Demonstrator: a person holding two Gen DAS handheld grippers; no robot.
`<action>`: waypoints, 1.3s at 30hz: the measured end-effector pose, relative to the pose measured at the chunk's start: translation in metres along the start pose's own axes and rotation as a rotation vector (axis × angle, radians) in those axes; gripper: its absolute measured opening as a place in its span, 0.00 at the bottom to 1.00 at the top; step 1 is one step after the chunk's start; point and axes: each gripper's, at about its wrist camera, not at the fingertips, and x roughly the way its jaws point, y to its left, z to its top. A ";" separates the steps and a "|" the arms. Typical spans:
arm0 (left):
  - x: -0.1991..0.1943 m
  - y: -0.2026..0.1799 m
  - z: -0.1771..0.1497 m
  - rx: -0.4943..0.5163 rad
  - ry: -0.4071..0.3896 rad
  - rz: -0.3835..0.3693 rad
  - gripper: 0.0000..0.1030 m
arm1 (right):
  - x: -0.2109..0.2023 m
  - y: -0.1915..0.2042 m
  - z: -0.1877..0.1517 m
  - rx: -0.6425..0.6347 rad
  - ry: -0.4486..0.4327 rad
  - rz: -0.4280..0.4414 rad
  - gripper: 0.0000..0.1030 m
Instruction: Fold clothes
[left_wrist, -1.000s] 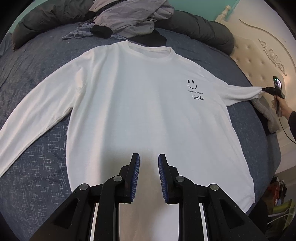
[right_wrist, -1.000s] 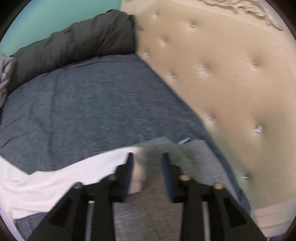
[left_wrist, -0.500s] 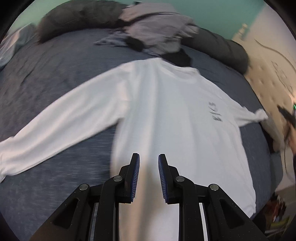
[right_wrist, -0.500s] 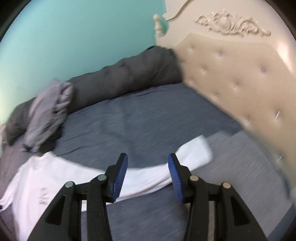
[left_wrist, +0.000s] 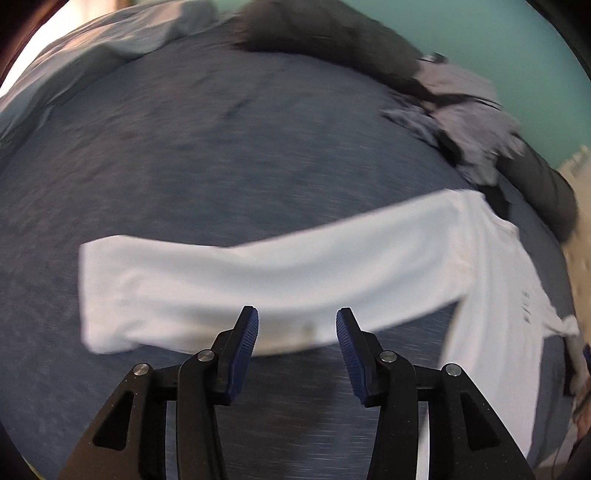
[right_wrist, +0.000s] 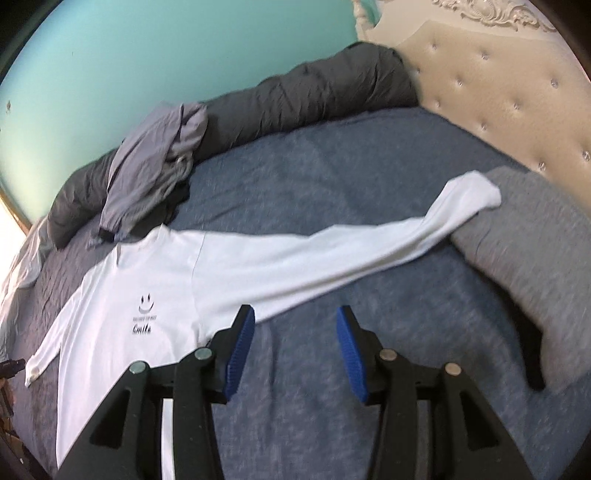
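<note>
White shirt (right_wrist: 155, 280) flat on blue bed (right_wrist: 332, 177); left gripper (left_wrist: 297, 332) just-widened, right gripper (right_wrist: 295, 332) parted, both empty.

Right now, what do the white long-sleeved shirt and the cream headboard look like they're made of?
White long-sleeved shirt: soft matte knit, likely cotton jersey; it drapes limp and creases gently. Cream tufted headboard: padded upholstery, faintly sheened, maybe faux leather; buttons dimple it, under a carved ornament.

The left hand-held gripper (left_wrist: 297, 332) points steeply down, its jaws having just been opening with nothing between them, while the right hand-held gripper (right_wrist: 295, 332) tilts downward, jaws apart and empty.
</note>
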 end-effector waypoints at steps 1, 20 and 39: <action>0.000 0.013 0.001 -0.016 -0.004 0.009 0.51 | 0.000 0.005 -0.002 -0.007 0.007 -0.001 0.45; 0.021 0.132 0.016 -0.146 -0.070 0.132 0.53 | -0.006 0.086 -0.027 -0.185 0.050 0.029 0.52; 0.019 0.137 0.009 -0.129 -0.127 0.089 0.02 | -0.009 0.106 -0.032 -0.220 0.060 0.032 0.52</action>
